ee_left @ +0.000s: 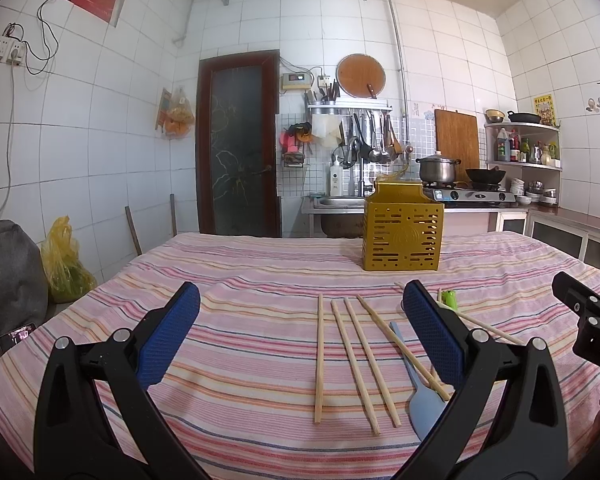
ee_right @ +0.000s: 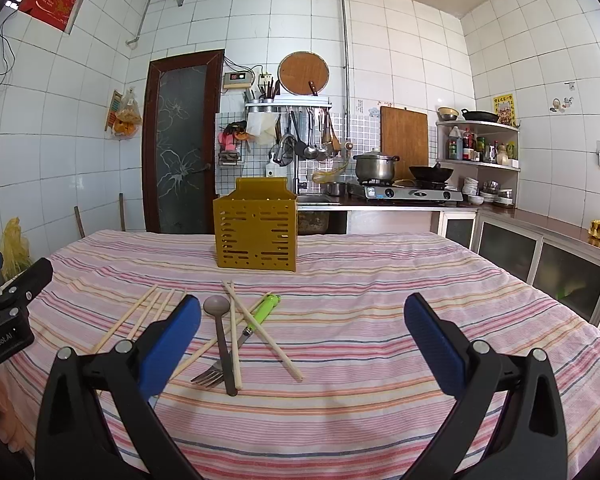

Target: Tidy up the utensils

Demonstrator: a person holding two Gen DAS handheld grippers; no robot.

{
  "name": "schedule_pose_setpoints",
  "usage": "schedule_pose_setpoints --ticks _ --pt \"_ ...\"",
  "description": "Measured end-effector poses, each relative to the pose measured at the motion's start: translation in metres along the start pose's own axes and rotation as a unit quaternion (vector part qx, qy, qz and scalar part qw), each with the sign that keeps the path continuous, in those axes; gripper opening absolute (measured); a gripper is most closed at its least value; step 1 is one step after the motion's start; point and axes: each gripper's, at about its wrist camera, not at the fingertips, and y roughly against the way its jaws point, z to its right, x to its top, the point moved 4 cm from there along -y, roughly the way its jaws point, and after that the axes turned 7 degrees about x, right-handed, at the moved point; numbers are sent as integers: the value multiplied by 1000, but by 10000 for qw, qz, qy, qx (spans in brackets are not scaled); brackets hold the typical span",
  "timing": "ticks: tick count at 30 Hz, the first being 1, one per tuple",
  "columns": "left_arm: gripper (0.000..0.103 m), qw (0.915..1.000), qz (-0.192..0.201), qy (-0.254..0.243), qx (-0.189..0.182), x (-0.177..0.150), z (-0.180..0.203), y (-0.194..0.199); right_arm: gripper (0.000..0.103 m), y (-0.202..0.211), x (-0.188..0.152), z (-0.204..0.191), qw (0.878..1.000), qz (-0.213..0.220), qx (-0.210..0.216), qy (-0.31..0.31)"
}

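Note:
A yellow slotted utensil holder (ee_left: pixel 403 236) stands upright at the far middle of the striped table; it also shows in the right wrist view (ee_right: pixel 256 229). Several wooden chopsticks (ee_left: pixel 354 356) lie loose on the cloth between my left fingers, beside a pale blue spoon (ee_left: pixel 422 404). In the right wrist view more chopsticks (ee_right: pixel 260 330), a grey spoon (ee_right: pixel 220 340) and a green-handled fork (ee_right: pixel 252 330) lie crossed in a pile. My left gripper (ee_left: pixel 300 312) is open and empty above the chopsticks. My right gripper (ee_right: pixel 302 316) is open and empty, right of the pile.
The table carries a pink striped cloth (ee_right: pixel 380 360). Behind it are a sink, a stove with a pot (ee_right: pixel 374 166) and a wok, shelves and hanging tools. A yellow bag (ee_left: pixel 64 260) and a door (ee_left: pixel 238 144) are at the left.

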Motion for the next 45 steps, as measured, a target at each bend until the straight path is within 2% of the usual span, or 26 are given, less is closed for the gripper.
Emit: schedule_pose_setpoints --ticks 45 --pt "98 10000 -40 -12 -9 -4 2 -2 99 3 1 2 10000 32 -2 21"
